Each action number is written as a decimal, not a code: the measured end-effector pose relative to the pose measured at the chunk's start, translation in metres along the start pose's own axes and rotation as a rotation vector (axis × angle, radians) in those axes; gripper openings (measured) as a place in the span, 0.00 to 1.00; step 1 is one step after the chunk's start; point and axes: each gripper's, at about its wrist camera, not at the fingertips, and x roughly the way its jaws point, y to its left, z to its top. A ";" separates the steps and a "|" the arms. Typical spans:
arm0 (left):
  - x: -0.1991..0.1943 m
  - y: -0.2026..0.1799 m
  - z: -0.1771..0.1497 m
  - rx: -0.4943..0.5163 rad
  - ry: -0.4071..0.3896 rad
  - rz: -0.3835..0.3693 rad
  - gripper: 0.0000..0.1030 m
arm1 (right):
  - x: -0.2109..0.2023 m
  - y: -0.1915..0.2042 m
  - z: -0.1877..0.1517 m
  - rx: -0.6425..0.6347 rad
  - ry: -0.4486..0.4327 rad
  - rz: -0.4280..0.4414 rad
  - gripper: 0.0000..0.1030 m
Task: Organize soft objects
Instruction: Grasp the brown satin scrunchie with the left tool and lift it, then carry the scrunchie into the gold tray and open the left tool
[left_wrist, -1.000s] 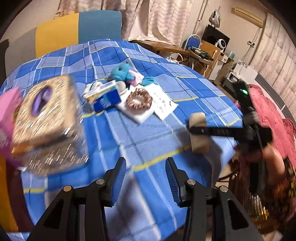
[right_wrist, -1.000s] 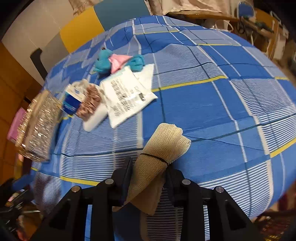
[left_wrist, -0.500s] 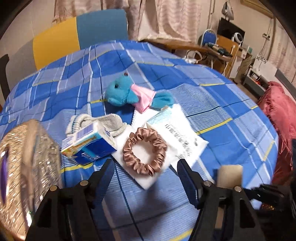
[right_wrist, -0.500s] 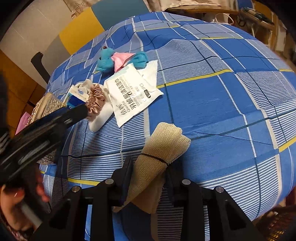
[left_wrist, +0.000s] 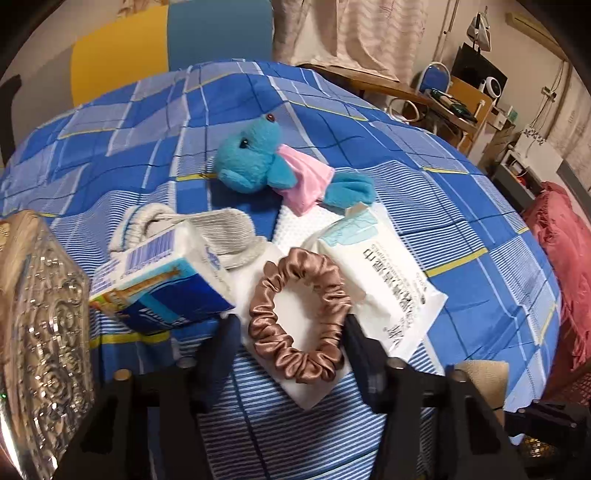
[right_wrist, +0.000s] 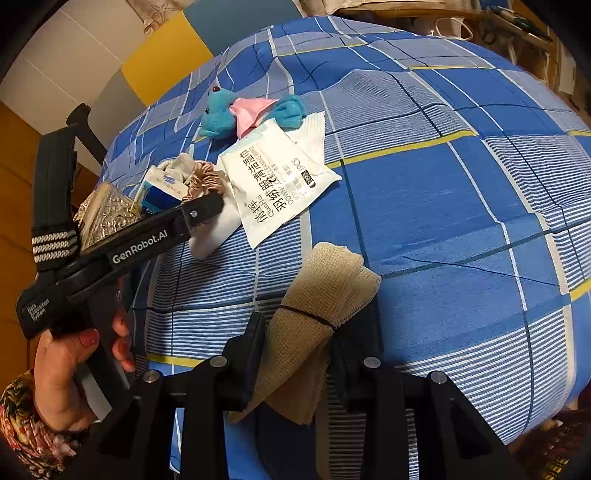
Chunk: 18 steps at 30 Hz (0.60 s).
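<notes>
Bed with blue plaid cover, spread ahead of and beneath both grippers, bearing all items listed. Embossed metallic box, gold-silver, at the far left of the left gripper, just beside the carton. White wipes packet, printed face up, ahead and right of the left gripper's right finger, one edge overlapping the white cloth. Blue plush toy with pink bib, lying farthest ahead of the left gripper, beyond the packet and sock. Blue-and-white carton, tilted, ahead-left of the left gripper, resting against the sock. Grey ribbed sock, folded, behind the carton. White cloth, flat under the scrunchie. Beige gauze roll, tied with a dark band, clamped between the right gripper fingers, its loose end hanging below them above the bed's near edge. Brown satin scrunchie, lying on the white cloth, set between the two fingers of the left gripper; these jaws have just been closing and now bracket the scrunchie on either side, pads at its outer edges, firm pressure not discernible. Person's hand with red nails, gripping the left gripper's handle.
</notes>
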 end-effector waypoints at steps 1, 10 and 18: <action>-0.001 0.000 -0.001 0.004 -0.003 0.009 0.39 | 0.000 0.000 0.000 0.001 0.000 0.001 0.33; -0.021 0.007 -0.016 -0.011 -0.012 0.003 0.21 | 0.002 0.001 0.000 -0.014 -0.002 -0.002 0.33; -0.054 0.009 -0.047 -0.018 -0.034 -0.074 0.21 | 0.001 0.002 0.000 -0.028 -0.007 -0.009 0.33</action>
